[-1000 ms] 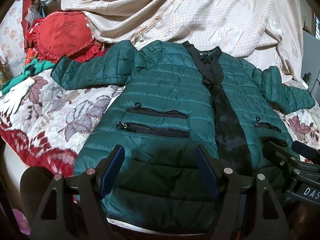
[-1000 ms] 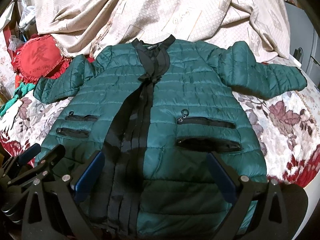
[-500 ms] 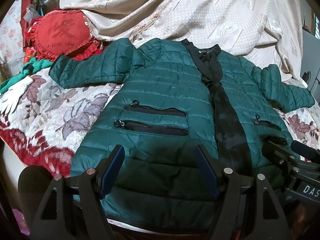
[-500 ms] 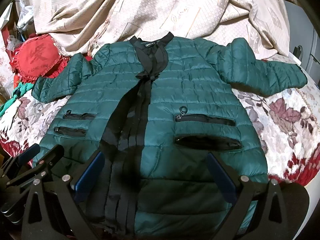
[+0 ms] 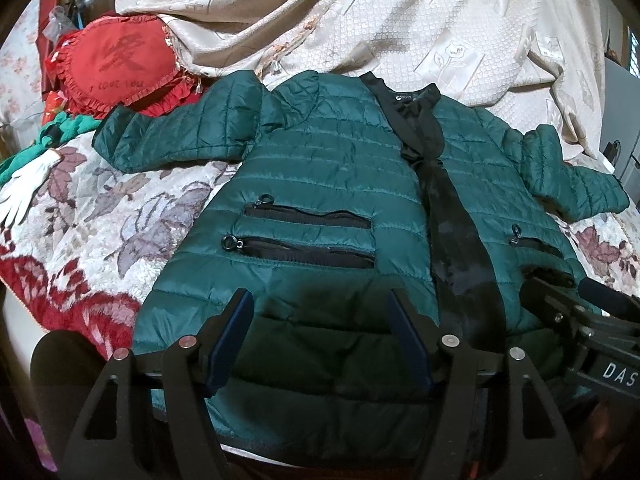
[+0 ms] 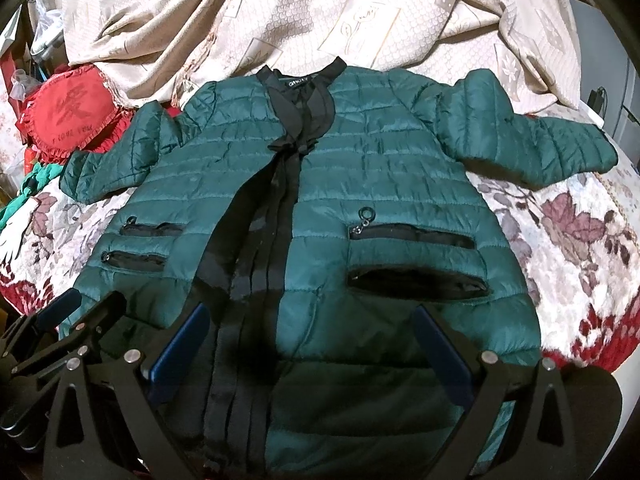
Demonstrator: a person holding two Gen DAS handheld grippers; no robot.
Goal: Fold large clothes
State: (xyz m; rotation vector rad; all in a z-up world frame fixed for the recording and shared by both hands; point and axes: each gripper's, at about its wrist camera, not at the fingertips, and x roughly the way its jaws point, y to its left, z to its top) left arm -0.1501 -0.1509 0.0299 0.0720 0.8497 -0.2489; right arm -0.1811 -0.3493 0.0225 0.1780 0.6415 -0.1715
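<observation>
A dark green quilted puffer jacket (image 5: 320,184) lies face up and spread flat across the middle of both views, on a floral blanket (image 5: 120,216) of cream, mauve and red. Its black collar points to the top of the frame, its hem to the bottom, and both sleeves stretch out to the sides. A black placket (image 6: 256,264) runs down the front, with zippered pockets on either side.

The left gripper (image 5: 320,336) hovers over the hem at the bottom centre of its view — its blue-padded jaws are closing, still well apart, with jacket fabric showing between them but no pad pressing on it. The right gripper (image 6: 308,344) stands wide open above the hem, holding nothing.

At the upper left sits a red heart-shaped cushion (image 5: 120,64); a beige embossed coverlet (image 5: 400,20) is bunched along the top.
</observation>
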